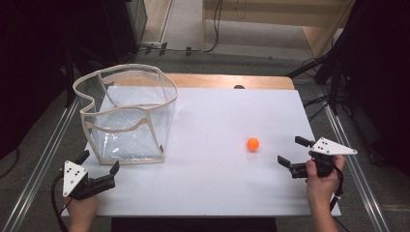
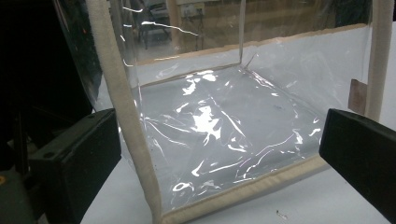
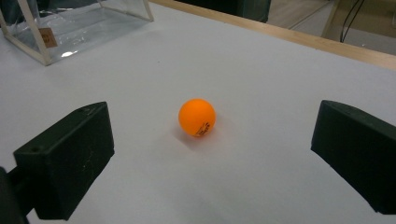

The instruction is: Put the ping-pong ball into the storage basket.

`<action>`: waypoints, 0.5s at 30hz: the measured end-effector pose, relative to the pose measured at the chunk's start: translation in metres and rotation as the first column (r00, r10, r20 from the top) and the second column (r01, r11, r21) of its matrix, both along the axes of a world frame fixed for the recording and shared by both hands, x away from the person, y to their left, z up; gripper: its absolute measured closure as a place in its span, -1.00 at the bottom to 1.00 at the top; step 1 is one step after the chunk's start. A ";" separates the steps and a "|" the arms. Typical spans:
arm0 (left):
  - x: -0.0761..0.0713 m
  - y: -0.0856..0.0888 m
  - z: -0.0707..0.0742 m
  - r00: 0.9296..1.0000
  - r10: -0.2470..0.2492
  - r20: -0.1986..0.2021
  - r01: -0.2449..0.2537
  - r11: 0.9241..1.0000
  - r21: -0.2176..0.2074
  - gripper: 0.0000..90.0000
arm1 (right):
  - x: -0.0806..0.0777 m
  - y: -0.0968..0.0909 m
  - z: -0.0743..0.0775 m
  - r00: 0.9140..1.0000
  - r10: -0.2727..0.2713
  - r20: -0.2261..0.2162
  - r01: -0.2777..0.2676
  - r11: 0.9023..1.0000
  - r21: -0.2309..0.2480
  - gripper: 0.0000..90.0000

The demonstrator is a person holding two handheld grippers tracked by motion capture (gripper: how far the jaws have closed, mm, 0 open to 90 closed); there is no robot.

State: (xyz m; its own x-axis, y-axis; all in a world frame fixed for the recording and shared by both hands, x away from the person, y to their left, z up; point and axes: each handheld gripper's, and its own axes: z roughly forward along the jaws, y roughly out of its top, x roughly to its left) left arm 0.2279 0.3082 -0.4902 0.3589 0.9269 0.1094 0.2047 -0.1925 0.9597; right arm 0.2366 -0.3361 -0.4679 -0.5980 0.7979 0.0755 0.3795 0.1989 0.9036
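Right, my right claw (image 1: 291, 155) sits at the bench's right edge, jaws spread wide, nothing between them. The orange ball (image 1: 252, 144) lies on the white bench top (image 1: 217, 179), just ahead of that claw and a bit to its left, not touching either jaw. In the right gripper view the ball (image 3: 197, 117) rests roughly midway betw. the two black jaws but farther out, w/ a small dark print mark on its lower side. Bare white surface all round it.

My left claw (image 1: 99, 166) is at the near left corner of the bench, also released, jaws apart. It points at the clear plastic bag (image 1: 126, 116) w/ cream fabric trim, which stands upright on the left part of the bench, mouth open at the top, rim wavy. In the left gripper view the bag's near corner edge (image 2: 135, 140) rises just beside the left jaw, and the bottom seam runs across betw. the jaws; jaws aren't closed on it. Can't tell whether a jaw touches the trim. Bag looks empty, w/ glare on its crinkled floor.

Ball and bag are well apart, the ball on the right half, the bag on the left. A wooden strip (image 1: 227, 81) shows along the far side of the bench.
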 end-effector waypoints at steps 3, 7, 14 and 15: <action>0.000 0.000 0.000 1.000 0.000 0.000 0.000 1.000 0.000 -1.00 | 0.003 0.001 0.002 1.000 0.005 -0.006 -0.005 1.000 -0.008 -1.00; 0.000 0.000 0.000 1.000 0.000 -0.001 0.000 1.000 0.001 -1.00 | 0.008 0.003 0.005 1.000 0.012 -0.017 -0.012 1.000 -0.014 -1.00; 0.000 0.000 0.000 1.000 0.003 -0.004 -0.003 1.000 0.000 -1.00 | 0.016 0.007 0.009 0.999 0.032 -0.036 -0.033 0.999 -0.031 -1.00; 0.001 0.000 0.000 1.000 0.002 -0.003 -0.002 1.000 -0.003 -1.00 | 0.016 0.007 0.009 0.999 0.032 -0.036 -0.033 0.999 -0.031 -1.00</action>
State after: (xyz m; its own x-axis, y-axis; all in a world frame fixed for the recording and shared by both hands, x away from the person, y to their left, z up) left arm 0.2287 0.3082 -0.4902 0.3575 0.9279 0.1056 0.2082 -0.1894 0.9596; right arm 0.2522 -0.3296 -0.4589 -0.6210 0.7804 0.0726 0.4042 0.2396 0.8828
